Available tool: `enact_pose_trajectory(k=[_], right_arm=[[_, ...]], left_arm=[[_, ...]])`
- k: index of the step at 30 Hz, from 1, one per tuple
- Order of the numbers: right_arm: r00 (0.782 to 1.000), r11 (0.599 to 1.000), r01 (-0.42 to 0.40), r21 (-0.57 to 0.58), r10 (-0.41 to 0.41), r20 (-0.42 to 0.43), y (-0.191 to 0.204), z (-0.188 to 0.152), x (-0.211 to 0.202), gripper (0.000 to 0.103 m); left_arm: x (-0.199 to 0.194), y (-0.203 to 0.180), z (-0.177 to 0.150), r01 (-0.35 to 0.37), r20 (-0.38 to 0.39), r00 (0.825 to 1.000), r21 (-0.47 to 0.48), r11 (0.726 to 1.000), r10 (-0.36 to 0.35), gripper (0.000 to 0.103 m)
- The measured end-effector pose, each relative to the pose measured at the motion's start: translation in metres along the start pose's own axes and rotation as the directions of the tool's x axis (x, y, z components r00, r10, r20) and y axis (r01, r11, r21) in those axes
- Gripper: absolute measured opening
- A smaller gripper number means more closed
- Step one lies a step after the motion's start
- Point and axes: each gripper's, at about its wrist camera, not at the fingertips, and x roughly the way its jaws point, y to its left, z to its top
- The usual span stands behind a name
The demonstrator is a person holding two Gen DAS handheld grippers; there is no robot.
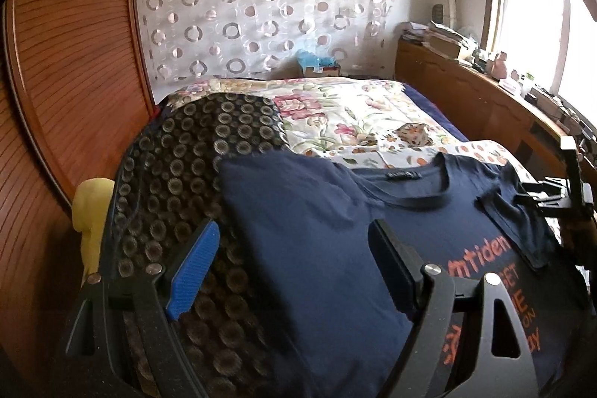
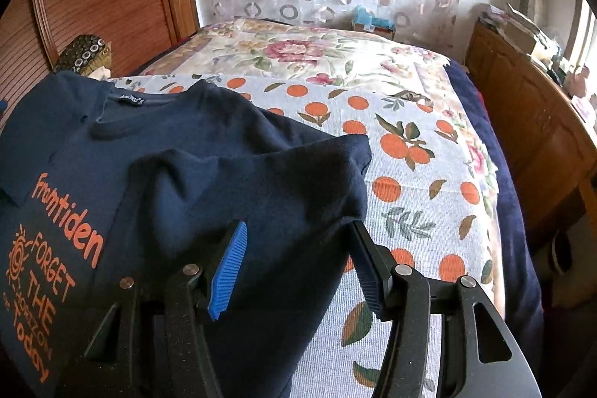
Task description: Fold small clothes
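Note:
A navy T-shirt (image 1: 309, 230) with orange lettering lies front up on the bed; it also shows in the right wrist view (image 2: 231, 181). Both side parts are folded in over the front. My left gripper (image 1: 291, 263) is open, its jaws wide apart just above the folded left part. My right gripper (image 2: 298, 271) is open above the folded right part, with navy cloth lying between its jaws. The right gripper also shows at the right edge of the left wrist view (image 1: 552, 200).
The shirt lies on a white cloth with orange fruit print (image 2: 410, 181) over a floral bedspread (image 1: 335, 110). A dark circle-patterned cushion (image 1: 194, 174) and a yellow item (image 1: 89, 211) sit at the left. A wooden wardrobe (image 1: 67, 81) stands left, a cluttered wooden sideboard (image 1: 485, 99) right.

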Motion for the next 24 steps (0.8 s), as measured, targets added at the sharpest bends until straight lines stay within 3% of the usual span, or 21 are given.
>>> enact_pose_trajectory(k=[7,10,17,22,24], right_arm=[[1.000,1.000,-0.019,0.017,0.019,-0.005,-0.010,-0.001,0.003,0.066],[1.000,1.000,-0.012,0.007,0.012,-0.006,-0.009,-0.002,0.003,0.067],[1.000,1.000,-0.013,0.006,0.013,-0.006,-0.008,-0.002,0.002,0.068],[1.000,1.000,-0.013,0.007,0.013,-0.007,-0.010,-0.003,0.002,0.069],[1.000,1.000,-0.014,0.004,0.014,-0.008,-0.010,-0.003,0.002,0.069]], left_arm=[[0.026,0.013,0.021,-0.021,-0.053,0.998,0.014,1.000,0.021,0.083],[0.038,0.016,0.023,-0.020,-0.076,0.997,0.013,1.000,0.021,0.075],[0.061,0.029,0.030,0.005,-0.146,0.989,-0.056,0.998,-0.013,0.074],[0.069,0.032,0.036,0.048,-0.172,0.983,-0.112,0.992,-0.067,0.065],[0.073,0.034,0.037,0.038,-0.180,0.982,-0.128,0.991,-0.061,0.057]])
